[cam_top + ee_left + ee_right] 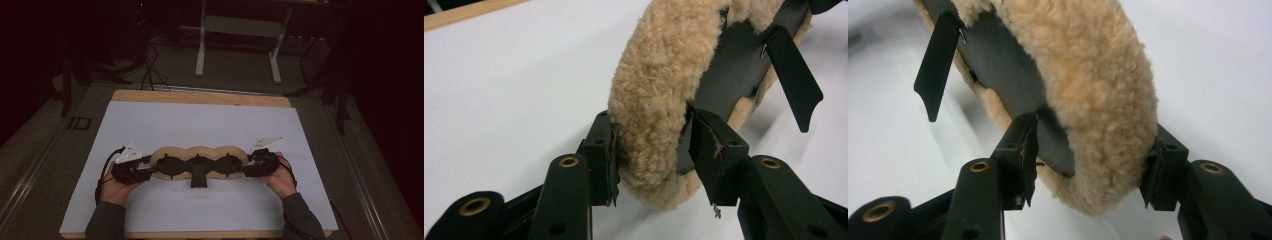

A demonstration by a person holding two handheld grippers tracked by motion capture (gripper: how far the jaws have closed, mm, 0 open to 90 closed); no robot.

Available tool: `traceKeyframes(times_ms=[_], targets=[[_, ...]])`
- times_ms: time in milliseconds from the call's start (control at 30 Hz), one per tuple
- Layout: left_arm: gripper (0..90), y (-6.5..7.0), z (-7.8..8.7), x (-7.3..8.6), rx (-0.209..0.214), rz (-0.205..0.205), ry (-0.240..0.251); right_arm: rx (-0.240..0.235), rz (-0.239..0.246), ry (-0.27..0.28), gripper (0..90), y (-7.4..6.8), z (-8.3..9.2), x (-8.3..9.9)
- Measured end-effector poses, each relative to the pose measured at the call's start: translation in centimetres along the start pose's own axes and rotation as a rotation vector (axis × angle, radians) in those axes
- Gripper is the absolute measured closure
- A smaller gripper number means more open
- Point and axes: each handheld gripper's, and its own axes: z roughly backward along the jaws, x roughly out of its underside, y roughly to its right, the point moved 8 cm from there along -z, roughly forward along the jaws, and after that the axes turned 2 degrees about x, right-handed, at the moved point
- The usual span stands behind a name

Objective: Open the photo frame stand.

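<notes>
I have each gripper, left [146,166] and right [250,163], clamped on an end of the soft, floppy fleece pad [200,152]; it looks light.

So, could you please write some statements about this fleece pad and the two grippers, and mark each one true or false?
1. The fleece pad lies on the white board. True.
2. The left gripper has one end of the pad between its jaws. True; in the left gripper view the jaws stand on both sides of the fleece.
3. The right gripper hangs high above the pad. False; it is at the pad's other end, with the fleece between its jaws.
4. The pad's fleece is bright blue. False; it is tan, with a black backing.
5. A black strap sticks out from the pad's middle, toward the person. True.
</notes>
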Motion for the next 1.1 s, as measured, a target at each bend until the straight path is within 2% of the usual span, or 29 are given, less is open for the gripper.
traceKeyframes(times_ms=[433, 767, 933, 1100], targets=[[57.0, -0.4, -0.1, -1.6, -0.024, -0.034, 0.034, 0.013, -0.012, 0.049, 47.0, 0.7, 0.4, -0.7], [56.7, -0.7, -1.1, -1.9, -0.057, -0.047, 0.027, 0.034, -0.023, 0.063, 46.6, 1.4, 0.2, -0.4], [56.6, -0.5, -2.0, -2.2, -0.083, -0.077, 0.018, 0.078, -0.013, 0.065, 44.9, 2.0, 0.1, -0.2], [56.4, -0.7, -2.7, -2.3, -0.094, -0.080, 0.021, 0.098, -0.010, 0.068, 44.6, 2.4, 0.1, -0.1]])
